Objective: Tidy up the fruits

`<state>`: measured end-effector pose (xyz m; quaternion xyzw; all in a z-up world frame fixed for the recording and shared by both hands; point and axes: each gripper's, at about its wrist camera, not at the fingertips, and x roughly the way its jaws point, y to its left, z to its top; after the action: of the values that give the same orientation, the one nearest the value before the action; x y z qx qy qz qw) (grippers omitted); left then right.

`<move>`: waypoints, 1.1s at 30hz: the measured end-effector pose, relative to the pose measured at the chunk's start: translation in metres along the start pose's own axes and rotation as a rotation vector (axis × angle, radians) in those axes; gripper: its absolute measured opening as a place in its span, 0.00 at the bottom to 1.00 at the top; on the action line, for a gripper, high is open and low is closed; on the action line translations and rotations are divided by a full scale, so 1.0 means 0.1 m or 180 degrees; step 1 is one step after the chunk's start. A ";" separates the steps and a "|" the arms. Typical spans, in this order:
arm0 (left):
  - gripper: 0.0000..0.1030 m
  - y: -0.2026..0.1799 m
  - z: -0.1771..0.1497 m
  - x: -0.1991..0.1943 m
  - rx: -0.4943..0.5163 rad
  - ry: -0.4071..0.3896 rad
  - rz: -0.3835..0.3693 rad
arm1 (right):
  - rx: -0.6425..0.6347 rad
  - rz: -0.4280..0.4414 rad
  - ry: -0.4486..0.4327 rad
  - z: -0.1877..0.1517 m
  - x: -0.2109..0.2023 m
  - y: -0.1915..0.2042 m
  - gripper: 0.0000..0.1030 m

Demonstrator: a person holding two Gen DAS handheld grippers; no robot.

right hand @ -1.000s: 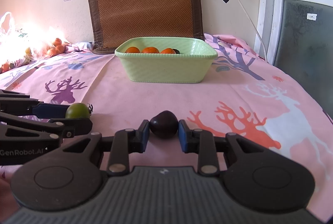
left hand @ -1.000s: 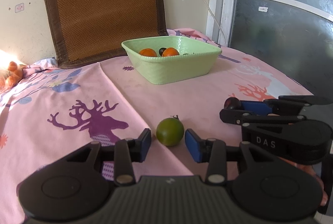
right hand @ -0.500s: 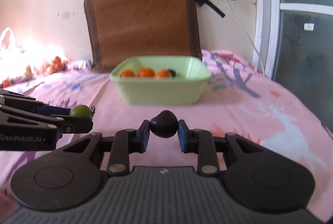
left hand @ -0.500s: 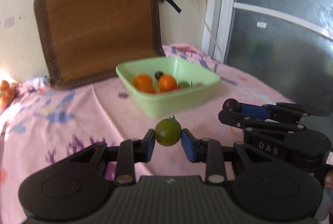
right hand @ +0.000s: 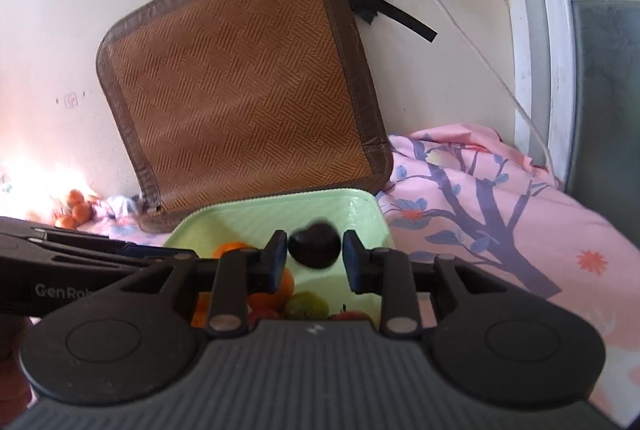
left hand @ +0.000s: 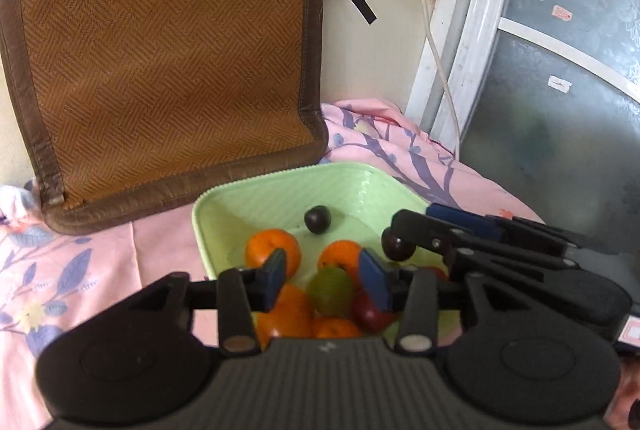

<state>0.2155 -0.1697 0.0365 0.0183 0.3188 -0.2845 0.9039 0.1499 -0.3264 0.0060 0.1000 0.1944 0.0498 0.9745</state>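
Observation:
A light green bowl (left hand: pixel 280 186) (right hand: pixel 360 202) on the pink cloth holds several oranges (left hand: pixel 272 250), a dark plum (left hand: pixel 318 219) and a red fruit (left hand: pixel 370 312). My left gripper (left hand: pixel 324 276) is open above the bowl; the green fruit (left hand: pixel 330 290) lies below its pads among the oranges, and also shows in the right wrist view (right hand: pixel 306 304). My right gripper (right hand: pixel 314 256) is open over the bowl, with a blurred dark plum (right hand: pixel 314 245) between its pads, apart from both. That plum shows beside the right gripper's tip in the left wrist view (left hand: pixel 398 248).
A brown woven cushion (left hand: pixel 160 62) (right hand: pixel 240 98) leans on the wall behind the bowl. A white cable (left hand: pixel 432 42) hangs from a wall plug. More oranges (right hand: pixel 74 210) lie far left. A glass door (left hand: pixel 560 110) stands on the right.
Both grippers carried their fruits up and forward over the bowl, then opened. The green fruit now lies in the bowl; the dark plum has left the right pads.

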 end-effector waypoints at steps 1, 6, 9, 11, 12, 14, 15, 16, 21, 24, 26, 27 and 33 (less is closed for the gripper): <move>0.51 0.00 0.00 -0.01 0.0017 -0.0020 0.0014 | 0.0043 0.0009 -0.0011 0.00 0.00 -0.03 0.39; 0.51 0.04 -0.02 -0.21 -0.0178 -0.0125 0.0034 | 0.0145 -0.0092 -0.0186 0.02 -0.11 -0.09 0.46; 0.52 -0.07 -0.10 -0.46 -0.0049 -0.0204 0.0250 | 0.0261 -0.0199 -0.0352 0.03 -0.30 -0.11 0.46; 0.58 -0.15 -0.18 -0.64 0.0047 -0.0254 0.0383 | 0.0365 -0.0302 -0.0429 -0.02 -0.47 -0.10 0.46; 0.64 -0.18 -0.24 -0.72 0.0062 -0.0275 0.0422 | 0.0415 -0.0338 -0.0442 -0.06 -0.56 -0.09 0.46; 0.80 -0.23 -0.35 -0.88 0.0056 -0.0294 0.0503 | 0.0469 -0.0360 -0.0430 -0.19 -0.72 -0.03 0.47; 0.87 -0.25 -0.42 -0.96 0.0047 -0.0310 0.0551 | 0.0470 -0.0359 -0.0411 -0.25 -0.81 0.02 0.52; 0.88 -0.27 -0.48 -1.03 0.0040 -0.0324 0.0604 | 0.0457 -0.0361 -0.0392 -0.32 -0.90 0.08 0.57; 1.00 -0.31 -0.77 -1.36 -0.0097 -0.0324 0.0754 | 0.0382 -0.0346 -0.0177 -0.58 -1.28 0.32 0.63; 1.00 -0.32 -0.93 -1.52 -0.0199 -0.0324 0.0838 | 0.0413 -0.0300 -0.0105 -0.67 -1.44 0.41 0.68; 1.00 -0.32 -1.02 -1.60 -0.0239 -0.0305 0.0880 | 0.0444 -0.0287 -0.0077 -0.70 -1.51 0.45 0.69; 1.00 -0.32 -1.05 -1.62 -0.0247 -0.0292 0.0890 | 0.0450 -0.0279 -0.0055 -0.71 -1.54 0.47 0.69; 1.00 -0.31 -1.14 -1.76 -0.0224 -0.0274 0.1019 | 0.0423 -0.0264 -0.0081 -0.72 -1.70 0.62 0.70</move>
<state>0.0231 -0.0828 0.0541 0.0250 0.2826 -0.1260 0.9506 -0.0377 -0.2768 0.0167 0.1569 0.1888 -0.0049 0.9694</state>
